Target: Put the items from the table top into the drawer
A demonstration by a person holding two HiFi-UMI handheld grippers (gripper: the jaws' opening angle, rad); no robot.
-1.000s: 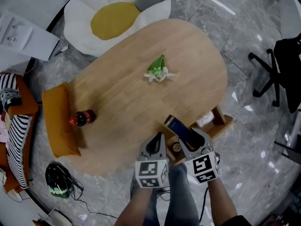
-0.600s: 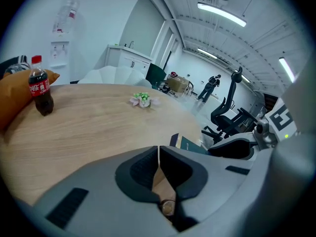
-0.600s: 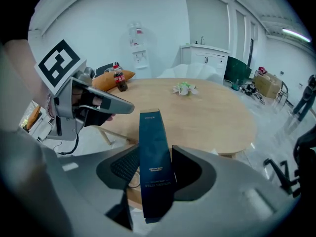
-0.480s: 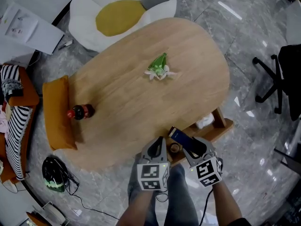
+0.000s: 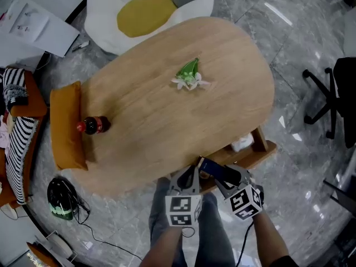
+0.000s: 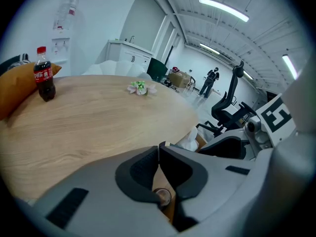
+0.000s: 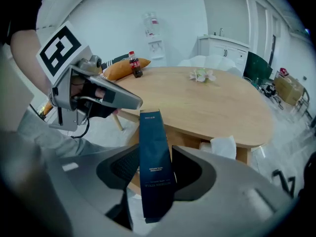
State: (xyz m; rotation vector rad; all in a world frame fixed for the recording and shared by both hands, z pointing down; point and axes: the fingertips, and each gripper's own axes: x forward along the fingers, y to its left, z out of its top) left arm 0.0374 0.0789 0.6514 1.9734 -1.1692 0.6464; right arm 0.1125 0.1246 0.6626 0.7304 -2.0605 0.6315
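My right gripper [image 5: 225, 177] is shut on a slim dark blue box [image 5: 218, 169], held upright between its pads [image 7: 154, 154], just over the open wooden drawer [image 5: 260, 148] under the table's near edge. A white tissue [image 5: 242, 143] lies in the drawer. My left gripper [image 5: 191, 174] hangs beside it at the table's edge, jaws shut with nothing between them [image 6: 158, 149]; a small round jar [image 6: 162, 196] shows below them. On the oval wooden table [image 5: 156, 115] stand a cola bottle [image 5: 93, 125] at the left and a white flower with green leaves [image 5: 189, 79] farther back.
An orange cushion [image 5: 65, 125] lies along the table's left end. A white and yellow flower-shaped cushion [image 5: 146, 13] sits beyond the table. An office chair [image 5: 331, 96] stands at the right, a helmet [image 5: 60, 199] on the floor at the lower left. The person's legs are below the grippers.
Both grippers have sunk a little toward the table's near edge and the drawer. The blue box stays in the right gripper and now stands steeper.
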